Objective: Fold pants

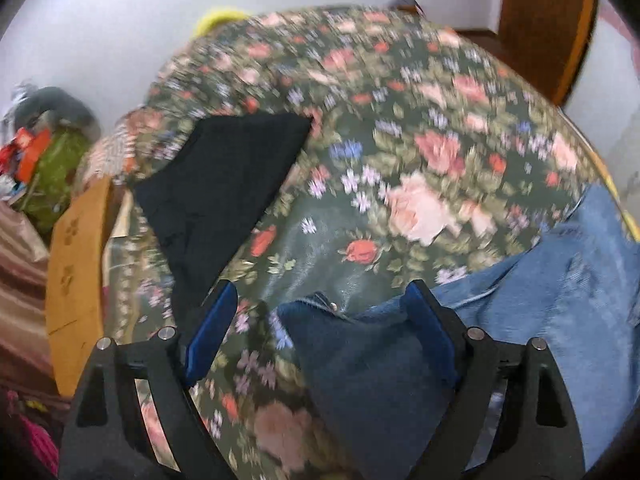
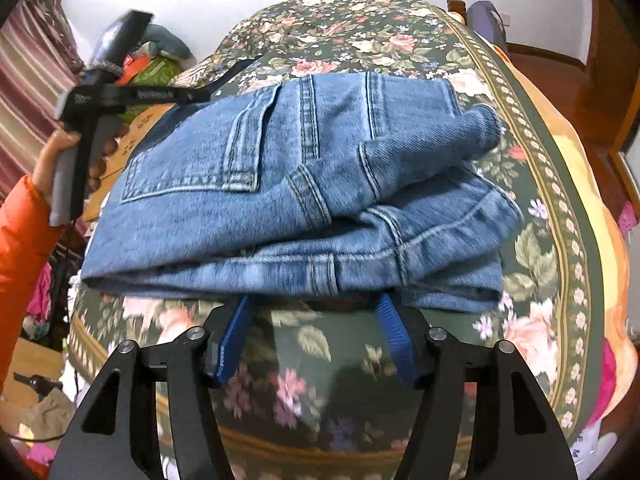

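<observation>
The jeans point(image 2: 304, 184) lie folded into a thick bundle on the floral cloth point(image 2: 360, 44) that covers the worktop. In the right wrist view the back pocket faces up and the waistband with its belt loops runs along the near edge. One rolled part of denim sticks up toward the far right of the bundle.

The right gripper point(image 2: 314, 336) sits low at the near edge of the bundle, its blue fingers point(image 2: 394, 340) spread wide with nothing between them; their tips reach the underside of the denim edge, though actual contact is hard to judge.

The left gripper point(image 1: 320, 332) is also spread open and holds nothing. Seen from its own camera, a dark, shadowed corner of the jeans point(image 1: 520, 300) lies between and below its fingers, and the frame is blurred. From the right wrist view the same left gripper point(image 2: 224, 80) is held up at the far left side of the bundle by a hand point(image 2: 68, 148) in an orange sleeve point(image 2: 24, 256).

A folded black cloth point(image 1: 228, 184) lies on the floral cloth, well apart from the jeans, near the far left edge. A wooden board point(image 1: 76, 264) stands beside that edge.
</observation>
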